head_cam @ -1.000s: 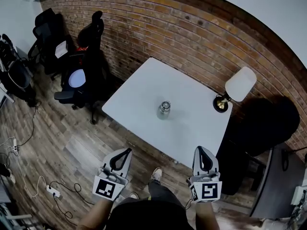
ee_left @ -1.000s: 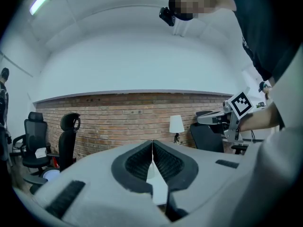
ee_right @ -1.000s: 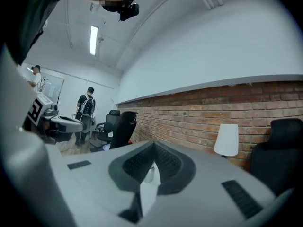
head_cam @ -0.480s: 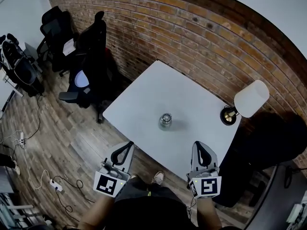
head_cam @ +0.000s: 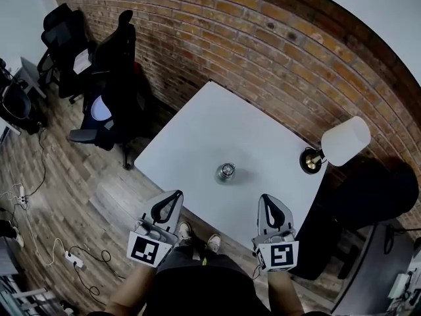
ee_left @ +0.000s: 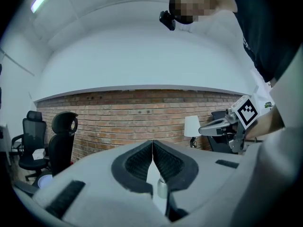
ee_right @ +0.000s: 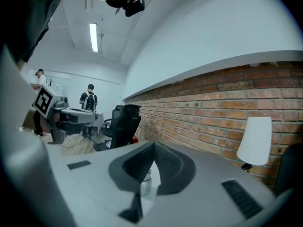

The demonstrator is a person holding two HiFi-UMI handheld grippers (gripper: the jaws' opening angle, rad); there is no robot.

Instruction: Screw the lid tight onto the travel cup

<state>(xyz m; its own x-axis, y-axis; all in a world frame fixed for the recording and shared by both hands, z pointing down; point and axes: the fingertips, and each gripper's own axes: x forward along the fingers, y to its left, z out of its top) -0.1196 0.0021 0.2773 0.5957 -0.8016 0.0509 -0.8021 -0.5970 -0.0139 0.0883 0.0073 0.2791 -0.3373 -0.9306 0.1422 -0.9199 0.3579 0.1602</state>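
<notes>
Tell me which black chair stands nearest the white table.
The tall-backed chair, just left of the table; the other chair stands farther left.

The right gripper [ee_right: 153,144] is pointing out level, its jaws pressed together with nothing between them. Just past them a metal cup [ee_right: 145,183] is standing upright. A white lamp [ee_right: 255,138] is sitting by the brick wall [ee_right: 213,103], with a black chair [ee_right: 124,122] further left.

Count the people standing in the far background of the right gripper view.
2. One person stands at the far left edge; the other person stands right of them. More may be hidden.
</notes>
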